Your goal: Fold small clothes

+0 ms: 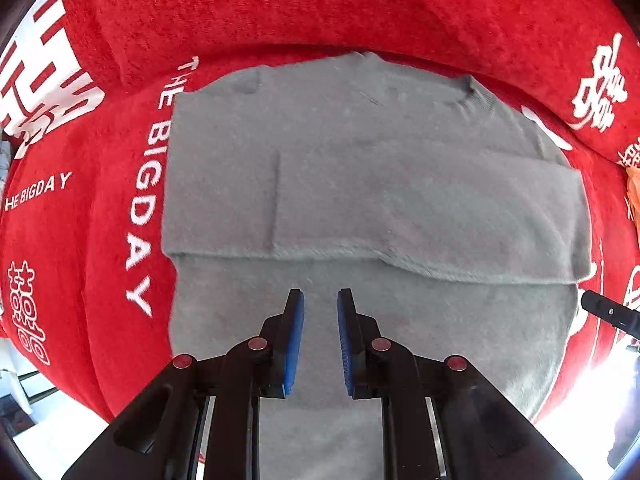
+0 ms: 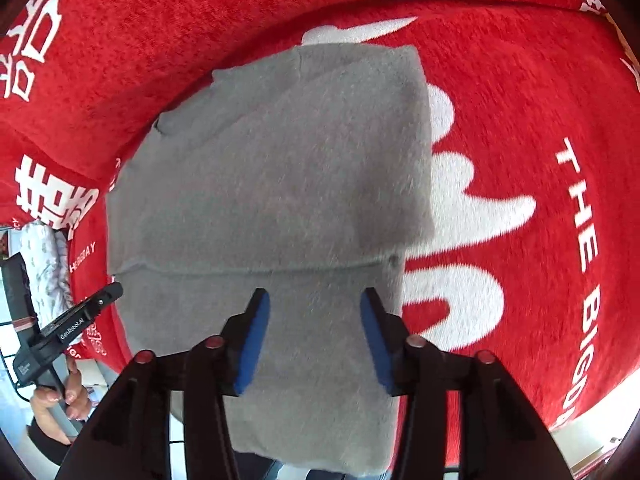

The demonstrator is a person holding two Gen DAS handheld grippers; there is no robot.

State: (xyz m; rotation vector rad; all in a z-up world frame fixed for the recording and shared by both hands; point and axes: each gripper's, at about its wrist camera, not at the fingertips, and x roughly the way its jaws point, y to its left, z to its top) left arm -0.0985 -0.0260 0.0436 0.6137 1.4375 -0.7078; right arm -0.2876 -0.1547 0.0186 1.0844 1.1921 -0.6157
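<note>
here's the grey sweater, spread across the middle of the frame on a red blanket with white lettering, and it's already partly folded: a sleeve lies doubled across the body, its cuff edge towards centre left, the collar up at upper right. that crossing keeps the bundle narrow, i'd say, ready for a lengthwise fold.

the left gripper hangs over the lower part of the sweater, jaws parted by a narrow gap, blue pads facing each other, nothing between them. whether the tips touch the knit, i can't tell from here.

over to the right wrist view: the same sweater fills the centre, a hem-like seam running across just above the tool. the right gripper sits low in the frame with jaws spread wide, empty, straddling the cloth below that seam. looks to me like it's lined up to pinch the near edge.

lower left of this view, the other gripper pokes in, held by the person's hand, just off the sweater's left edge.

my read: both tools are poised at the near end, so lifting that end up towards the collar seems the likely call. soft fuzzy knit, so a shallow pinch could slip.
</note>
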